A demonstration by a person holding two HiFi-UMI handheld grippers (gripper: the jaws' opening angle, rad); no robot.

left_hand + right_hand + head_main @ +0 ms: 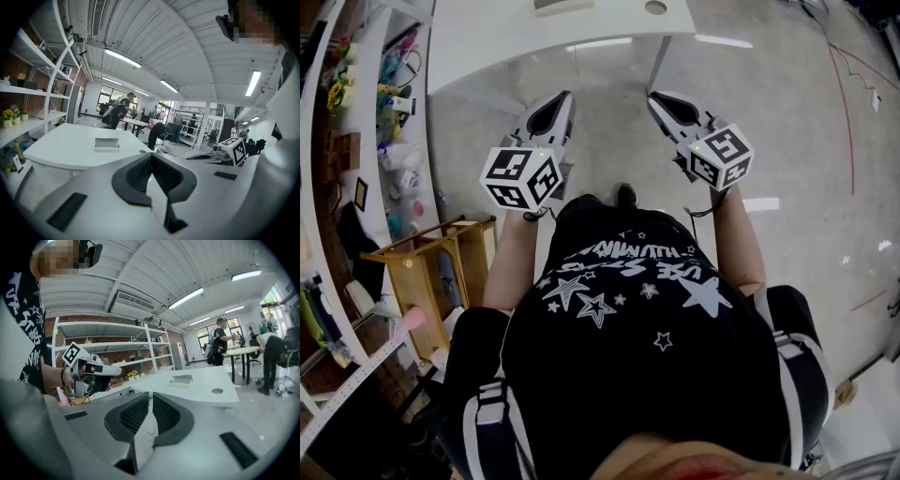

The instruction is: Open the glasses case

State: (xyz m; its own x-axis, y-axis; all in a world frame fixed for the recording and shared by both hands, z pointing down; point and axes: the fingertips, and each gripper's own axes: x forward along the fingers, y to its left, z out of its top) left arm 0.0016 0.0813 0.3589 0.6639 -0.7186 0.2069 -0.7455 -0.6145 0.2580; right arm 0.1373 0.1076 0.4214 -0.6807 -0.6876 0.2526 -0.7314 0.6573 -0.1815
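1. Head view: a person faces a white bench (487, 42), with the left hand-held gripper (564, 97) and the right hand-held gripper (656, 97) held out side by side over the floor. Both tips stop short of the bench edge.
2. Left gripper view: the jaws of the left hand-held gripper (151, 155) are pressed together at the tips. Nothing sits between them.
3. Right gripper view: the jaws of the right hand-held gripper (151, 394) also meet at the tips, with nothing between them.
4. The glasses case (107, 144) lies flat on the bench top, well apart from both hand-held grippers. Whether its lid is up cannot be told.
5. A round hole (217, 391) is set in the bench top near the glasses case.
6. Shelving (356, 141) carrying small items stands at the person's left, with a wooden cart (431, 267) beside it.
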